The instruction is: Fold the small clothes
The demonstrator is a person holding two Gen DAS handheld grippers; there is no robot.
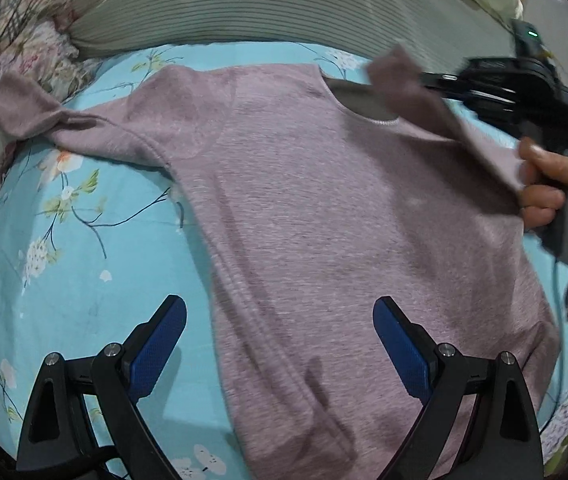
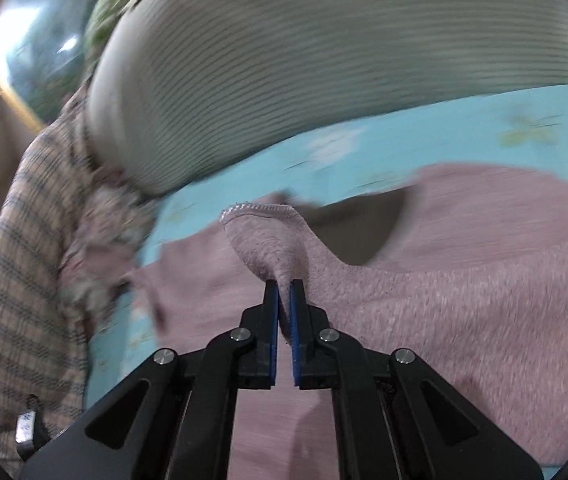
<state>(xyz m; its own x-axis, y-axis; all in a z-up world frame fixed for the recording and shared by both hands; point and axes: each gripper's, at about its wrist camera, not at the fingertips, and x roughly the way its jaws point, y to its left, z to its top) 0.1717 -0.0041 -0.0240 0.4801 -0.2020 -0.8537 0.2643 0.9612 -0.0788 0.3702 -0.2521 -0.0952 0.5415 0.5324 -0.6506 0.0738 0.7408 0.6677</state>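
A mauve long-sleeved top [image 1: 323, 208] lies spread flat on the bed, over a turquoise flowered sheet [image 1: 64, 248]. In the left wrist view its body runs from the neckline at upper right of the frame down to the hem at the bottom, with one sleeve [image 1: 44, 116] trailing off to the upper left.

The right tongs [image 2: 284, 292] are pinched tight on the cuff of the other sleeve [image 2: 268, 236], which bunches up between the blue pads. Seen from the left wrist camera, the right tongs [image 1: 439, 80] sit at the upper right of the frame and hold that sleeve lifted off the sheet, crossing over the neckline towards the body of the top.

The left tongs [image 1: 280, 344] stand wide apart and hold nothing. They hover at the bottom of the frame, straddling the top's side edge near the hem.

So the fold hangs on the right hand: I'd say the sleeve must be carried across and laid onto the chest. The free sleeve at upper left lies nearer the left tongs.
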